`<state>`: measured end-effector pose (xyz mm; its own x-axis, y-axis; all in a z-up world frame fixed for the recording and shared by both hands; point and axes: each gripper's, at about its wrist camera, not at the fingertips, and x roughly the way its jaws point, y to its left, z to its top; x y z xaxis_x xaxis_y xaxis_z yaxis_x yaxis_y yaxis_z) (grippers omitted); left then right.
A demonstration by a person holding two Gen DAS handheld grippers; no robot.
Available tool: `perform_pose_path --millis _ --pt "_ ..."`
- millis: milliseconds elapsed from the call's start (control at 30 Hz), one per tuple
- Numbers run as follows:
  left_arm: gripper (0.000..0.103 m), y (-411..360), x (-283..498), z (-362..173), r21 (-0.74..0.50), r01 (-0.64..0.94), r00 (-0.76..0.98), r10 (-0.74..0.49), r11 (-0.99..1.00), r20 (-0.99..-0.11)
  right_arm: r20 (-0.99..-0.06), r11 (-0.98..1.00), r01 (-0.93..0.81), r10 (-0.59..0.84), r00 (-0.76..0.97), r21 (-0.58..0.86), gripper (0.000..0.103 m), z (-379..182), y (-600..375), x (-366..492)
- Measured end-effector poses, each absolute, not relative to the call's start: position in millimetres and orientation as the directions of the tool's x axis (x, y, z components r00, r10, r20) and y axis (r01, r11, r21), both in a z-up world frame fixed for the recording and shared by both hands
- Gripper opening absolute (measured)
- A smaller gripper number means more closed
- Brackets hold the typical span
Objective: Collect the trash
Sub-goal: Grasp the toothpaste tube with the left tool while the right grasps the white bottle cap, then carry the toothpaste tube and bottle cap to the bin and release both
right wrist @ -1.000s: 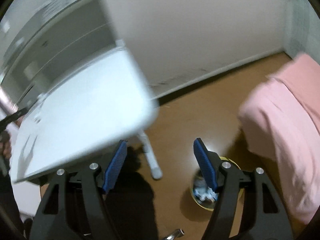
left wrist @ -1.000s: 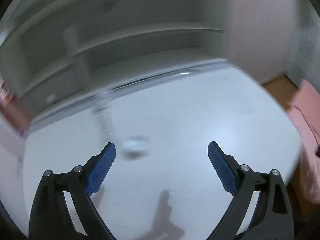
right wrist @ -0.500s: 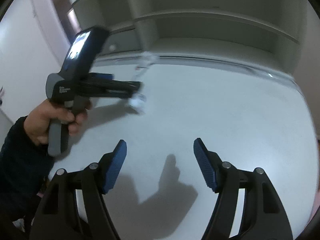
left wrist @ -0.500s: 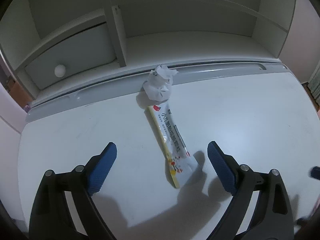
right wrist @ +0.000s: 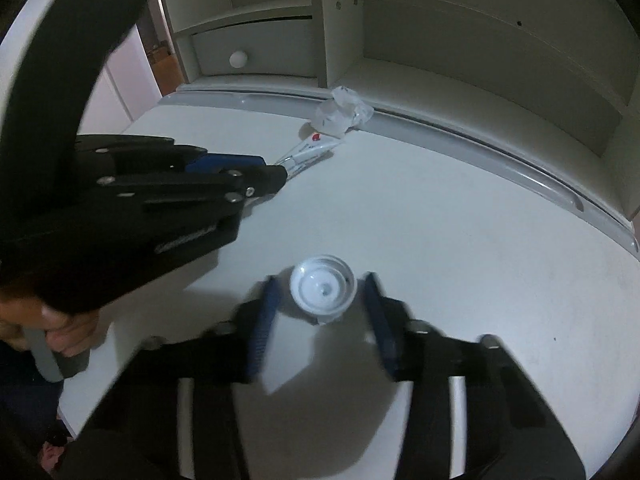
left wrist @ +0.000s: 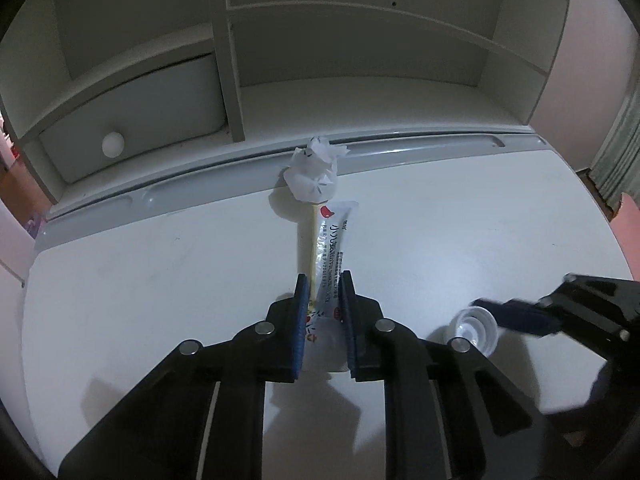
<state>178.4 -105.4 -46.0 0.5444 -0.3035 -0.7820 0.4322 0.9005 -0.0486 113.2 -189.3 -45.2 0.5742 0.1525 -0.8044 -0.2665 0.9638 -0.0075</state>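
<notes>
A long white and yellow wrapper (left wrist: 326,248) lies on the white desk (left wrist: 160,300), and my left gripper (left wrist: 323,282) is shut on its near end. It also shows in the right wrist view (right wrist: 310,150). A crumpled white tissue (left wrist: 312,174) sits at the wrapper's far end by the desk's back rail. A white bottle cap (right wrist: 322,290) lies open side up on the desk. My right gripper (right wrist: 320,286) is around the cap, its blue fingers (right wrist: 266,312) blurred, partly open and a little apart from it.
A white hutch with shelves (left wrist: 360,48) and a drawer with a round knob (left wrist: 113,145) stands along the back of the desk. A grey rail (left wrist: 400,152) runs in front of it. The desk's right edge (left wrist: 600,216) drops to the floor.
My left gripper has moved forward and shut on the wrapper. My right gripper has swung down to the desk, and its fingers have narrowed around the bottle cap.
</notes>
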Motion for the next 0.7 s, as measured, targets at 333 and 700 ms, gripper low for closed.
perform_pose_path --millis 333,700 --pt "0.013 -108.1 127.8 -26.2 -0.043 0.464 0.543 -0.323 0.885 -0.775 -0.757 0.987 -0.160 0.131 0.640 0.036 0.030 -16.9 -240.7 56.5" --pt "0.006 -270.3 -0.7 -13.6 -0.080 0.734 0.408 -0.531 0.675 -0.743 -0.730 0.929 0.358 -0.185 0.658 0.088 0.030 -11.1 -434.1 -148.8"
